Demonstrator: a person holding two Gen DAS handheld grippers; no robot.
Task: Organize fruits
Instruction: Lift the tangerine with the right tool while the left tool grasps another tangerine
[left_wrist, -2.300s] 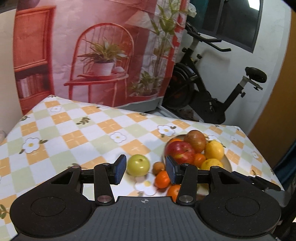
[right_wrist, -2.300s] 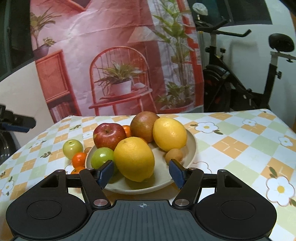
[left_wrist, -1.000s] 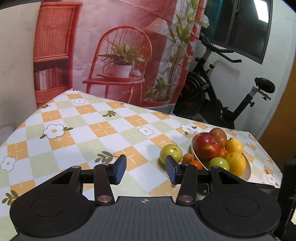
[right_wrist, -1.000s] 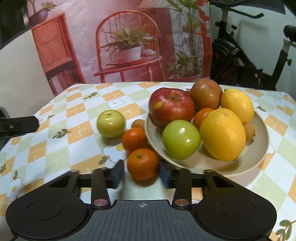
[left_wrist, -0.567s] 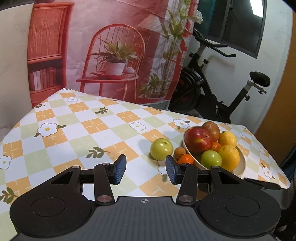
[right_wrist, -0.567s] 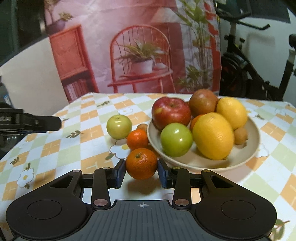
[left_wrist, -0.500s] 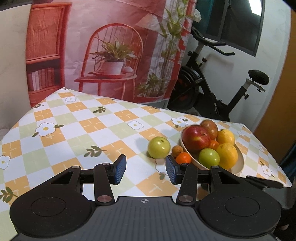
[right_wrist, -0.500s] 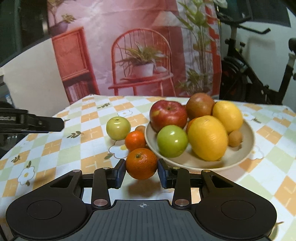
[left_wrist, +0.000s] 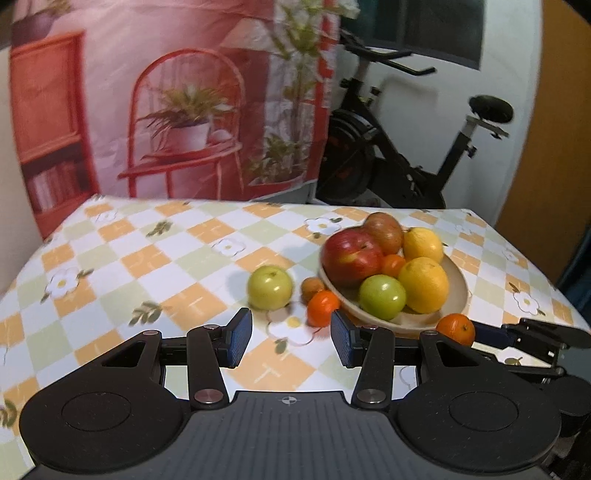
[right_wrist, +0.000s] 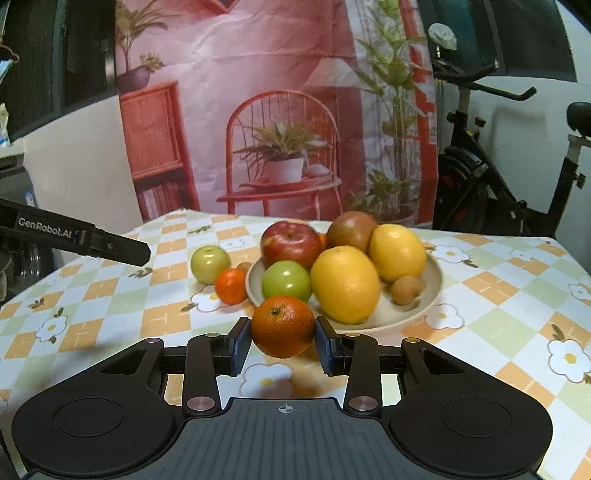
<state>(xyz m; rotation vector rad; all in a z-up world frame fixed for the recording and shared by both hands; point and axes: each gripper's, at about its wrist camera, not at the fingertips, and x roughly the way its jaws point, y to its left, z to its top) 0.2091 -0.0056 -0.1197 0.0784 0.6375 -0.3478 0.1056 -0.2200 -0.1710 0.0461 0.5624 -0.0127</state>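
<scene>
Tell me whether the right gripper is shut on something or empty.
Shut on a tangerine: the right gripper has both pads pressed against its sides, holding it above the tablecloth.

A small orange fruit (right_wrist: 323, 240) shows only as a sliver behind the red apple (right_wrist: 291, 244); the plate (right_wrist: 424, 306) is perhaps motion-blurred.

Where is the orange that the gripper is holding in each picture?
Left wrist view: the held orange is low on the right, in front of the plate, at the tip of the right gripper.
Right wrist view: the orange is in the lower middle, pinched between the gripper's two pads.
Shared landmark: the red apple on the plate.
</scene>
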